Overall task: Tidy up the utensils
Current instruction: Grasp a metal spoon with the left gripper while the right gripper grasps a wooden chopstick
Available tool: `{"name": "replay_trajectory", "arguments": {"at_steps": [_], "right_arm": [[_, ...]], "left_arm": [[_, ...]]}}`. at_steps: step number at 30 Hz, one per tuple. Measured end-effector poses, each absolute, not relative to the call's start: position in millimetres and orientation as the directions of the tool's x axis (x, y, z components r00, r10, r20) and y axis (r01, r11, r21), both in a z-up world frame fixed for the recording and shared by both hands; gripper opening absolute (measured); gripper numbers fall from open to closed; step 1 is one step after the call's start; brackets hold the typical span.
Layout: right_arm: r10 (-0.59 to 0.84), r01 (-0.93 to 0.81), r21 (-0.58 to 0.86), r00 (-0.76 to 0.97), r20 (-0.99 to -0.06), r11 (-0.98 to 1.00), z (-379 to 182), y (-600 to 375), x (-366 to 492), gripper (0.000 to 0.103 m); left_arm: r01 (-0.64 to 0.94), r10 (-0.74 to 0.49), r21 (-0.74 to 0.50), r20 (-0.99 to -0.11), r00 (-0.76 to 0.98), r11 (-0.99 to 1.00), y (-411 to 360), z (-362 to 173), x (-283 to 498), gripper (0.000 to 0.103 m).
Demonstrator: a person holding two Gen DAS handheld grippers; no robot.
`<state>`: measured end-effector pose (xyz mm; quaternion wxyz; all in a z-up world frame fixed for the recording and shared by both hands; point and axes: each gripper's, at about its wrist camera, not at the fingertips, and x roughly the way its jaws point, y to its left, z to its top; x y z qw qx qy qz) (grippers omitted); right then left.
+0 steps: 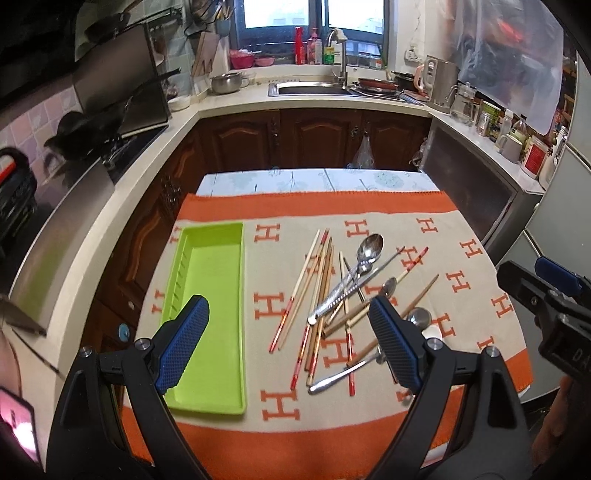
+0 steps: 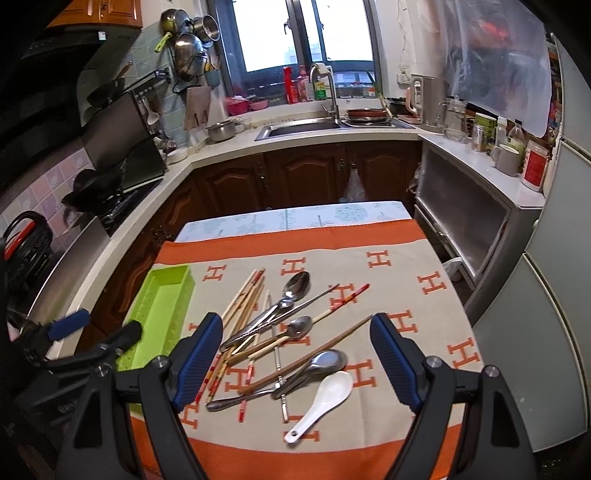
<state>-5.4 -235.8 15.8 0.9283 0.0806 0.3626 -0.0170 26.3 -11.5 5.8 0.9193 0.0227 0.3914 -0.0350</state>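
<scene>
The long green plastic tray [image 1: 210, 317] is seen lying empty at the table's left edge, its long axis running away from the cameras; the heap of wooden chopsticks and steel spoons [image 1: 340, 291] lies to its right, mostly parallel; the left tool [image 1: 288, 347] is nearer the tray, the right tool [image 2: 295, 365] is over the heap; both are spread wide, holding nothing; a white ceramic spoon [image 2: 325, 402] is shown clearly only in the right view.

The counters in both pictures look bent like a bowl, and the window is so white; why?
Left wrist view: fisheye lens curves the pale stone counter; the bright window is blown out. Right wrist view: same curving, dark corners, the white ceramic spoon sharp.
</scene>
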Motion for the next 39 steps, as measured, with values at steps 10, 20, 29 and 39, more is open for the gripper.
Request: {"name": "replay_trajectory", "arguments": {"at_steps": [10,20,29,39], "right_arm": [[0.044,0.158,0.195,0.658,-0.751,0.968,1,-283,28,0.082],[0.11,0.241,0.287,0.557,-0.823,0.927,-43,-322,62,0.082],[0.219,0.346,0.371,0.406,-0.887,0.862,-107,-345,99,0.069],[0.231,0.383,0.362,0.346,-0.909,0.85,-138,-353,111,0.066]], "left_arm": [[0.182,-0.152,-0.055,-0.802,0.578,0.982,-14,-2,93,0.087],[0.319,-0.206,-0.059,-0.869,0.449,0.946,-57,-72,154,0.077],[0.523,-0.251,-0.023,-0.894,0.37,0.852,-127,-133,172,0.056],[0.624,-0.291,-0.112,-0.937,0.193,0.774,-159,-168,183,0.033]]}}
